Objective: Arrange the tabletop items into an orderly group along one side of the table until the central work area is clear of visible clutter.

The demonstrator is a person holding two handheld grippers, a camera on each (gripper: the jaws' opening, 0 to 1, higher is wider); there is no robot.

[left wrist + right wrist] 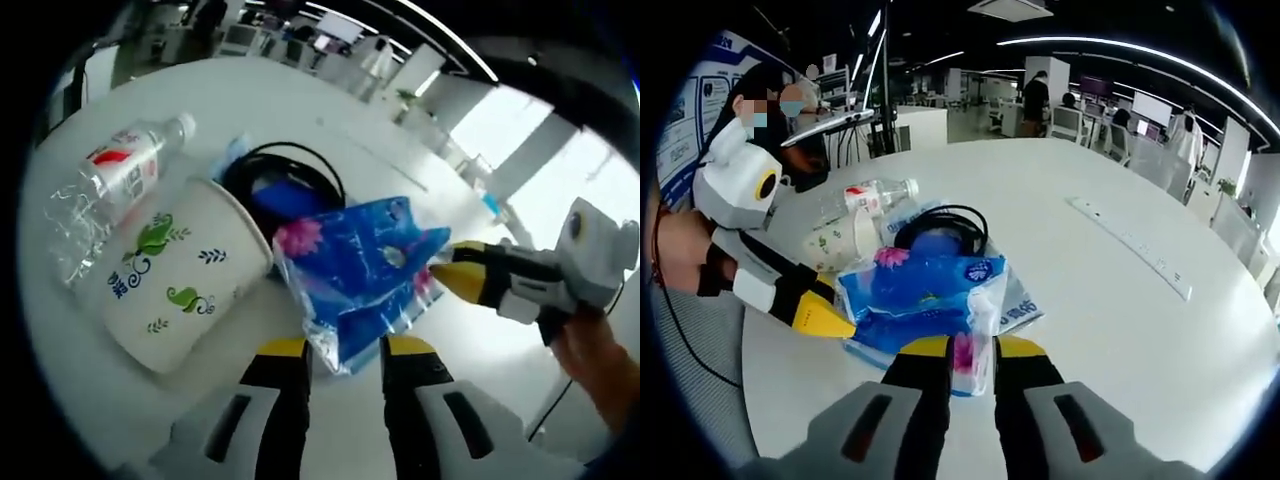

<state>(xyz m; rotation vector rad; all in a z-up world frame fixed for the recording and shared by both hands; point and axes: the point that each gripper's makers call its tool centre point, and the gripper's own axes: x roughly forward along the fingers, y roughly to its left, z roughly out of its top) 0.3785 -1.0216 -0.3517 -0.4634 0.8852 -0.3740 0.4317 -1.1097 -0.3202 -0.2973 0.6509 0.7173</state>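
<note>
Left gripper view
Landmark: the blue packet (360, 275), a soft plastic pack with a pink flower print, lying on the white table (300, 110).
Left gripper (344, 350): jaws a little apart with the packet's near corner between them; whether they pinch it I cannot tell.
Right gripper (450, 272): comes in from the packet's right, yellow tips at its edge.
Paper cup (180, 275): on its side, touching the packet's left edge.
Water bottle (110, 185): lying flat just beyond the cup.
Black cable (285, 160): coiled behind the packet, partly under it.

Right gripper view
Right gripper (972, 355): jaws narrowly parted around the packet's (925, 300) near edge, film and a pink patch between them; it looks gripped.
Left gripper (835, 322): tip touching the packet's left corner.

Doing it well: the film is slack, so I judge a low, slow drag toward the cup and bottle safer than lifting, which may snag the cable.
Room: the table (1120, 330) right of the packet is bare up to a power strip (1130, 245); its curved edge is near on the left.
</note>
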